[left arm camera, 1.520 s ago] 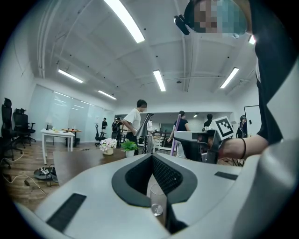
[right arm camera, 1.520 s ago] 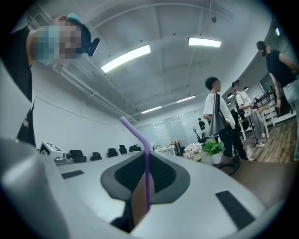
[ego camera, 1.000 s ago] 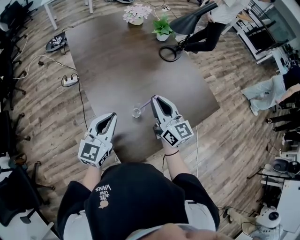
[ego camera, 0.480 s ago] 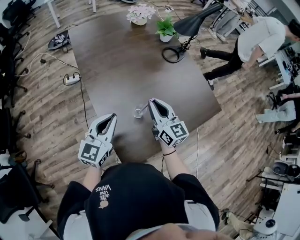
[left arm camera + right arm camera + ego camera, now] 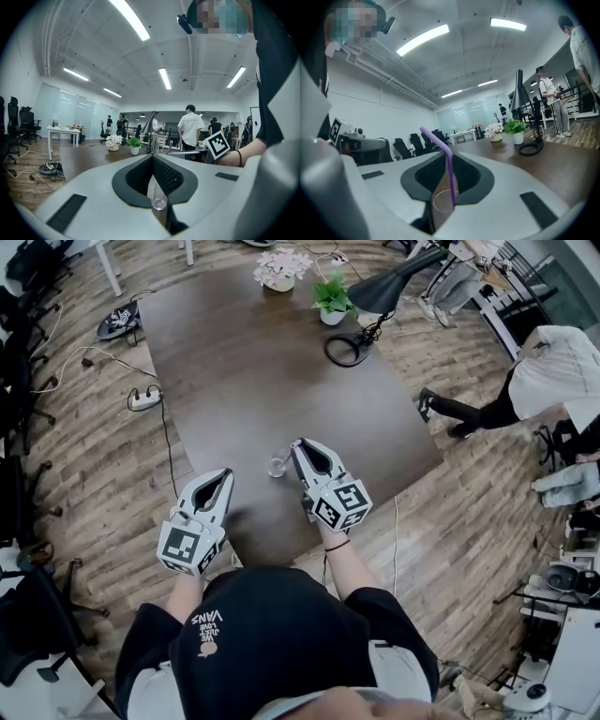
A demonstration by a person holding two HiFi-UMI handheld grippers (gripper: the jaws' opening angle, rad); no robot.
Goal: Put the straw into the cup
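A small clear cup (image 5: 277, 463) stands near the front edge of the dark wooden table (image 5: 244, 362). My right gripper (image 5: 299, 444) is just right of it, shut on a purple bendy straw (image 5: 449, 176). The straw stands upright between the jaws, its bent top leaning left. In the right gripper view its lower end lines up with the cup's rim (image 5: 442, 202); I cannot tell whether it is inside. My left gripper (image 5: 225, 474) hovers left of the cup, apart from it, jaws together and holding nothing. The cup (image 5: 158, 201) shows through the narrow slit between that gripper's jaws.
At the table's far end are a white flower pot (image 5: 278, 266), a green plant (image 5: 331, 296) and a black desk lamp (image 5: 375, 287) with a ring base (image 5: 345, 349). A power strip (image 5: 142, 397) lies on the floor, left. A person (image 5: 553, 381) walks at right.
My right gripper has sunk and shifted left with the straw, closer to the cup. The left gripper has stayed put. The person in the background has walked to the right.
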